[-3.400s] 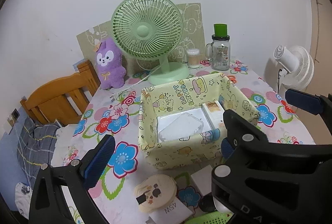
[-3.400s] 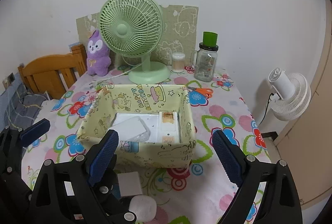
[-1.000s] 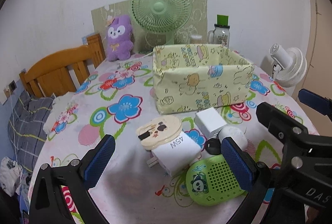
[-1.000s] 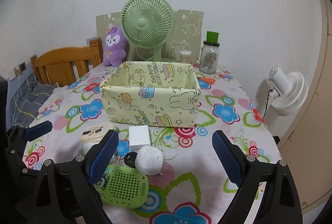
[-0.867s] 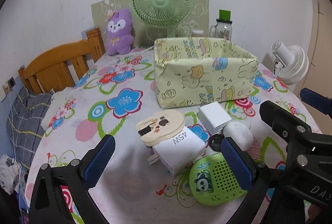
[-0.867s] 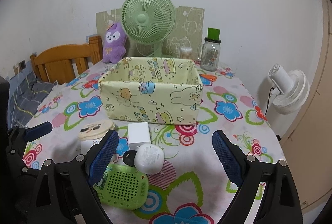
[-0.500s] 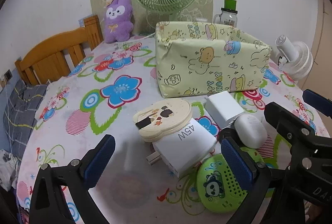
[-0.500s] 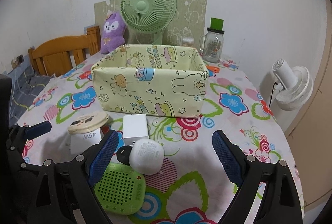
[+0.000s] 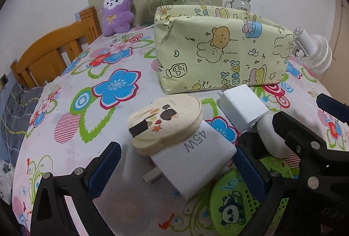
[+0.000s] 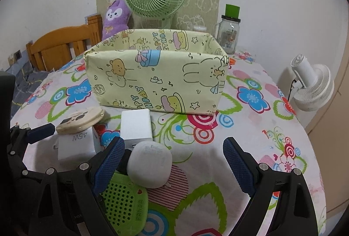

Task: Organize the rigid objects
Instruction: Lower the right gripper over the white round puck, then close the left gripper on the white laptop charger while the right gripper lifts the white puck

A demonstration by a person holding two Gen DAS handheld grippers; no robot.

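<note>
Both grippers gape, grasping nothing. Between the left gripper's (image 9: 174,167) fingers sits the white 45W charger (image 9: 192,159); the white earbud case (image 10: 149,167) lies just inside the right gripper's (image 10: 173,161) left finger.

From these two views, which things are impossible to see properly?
- Inside of the yellow box: both views, hidden by its own walls.
- Green panda case: left wrist view, partly covered by the left gripper.
- Small black object behind the white pebble case: right wrist view, mostly hidden.
</note>
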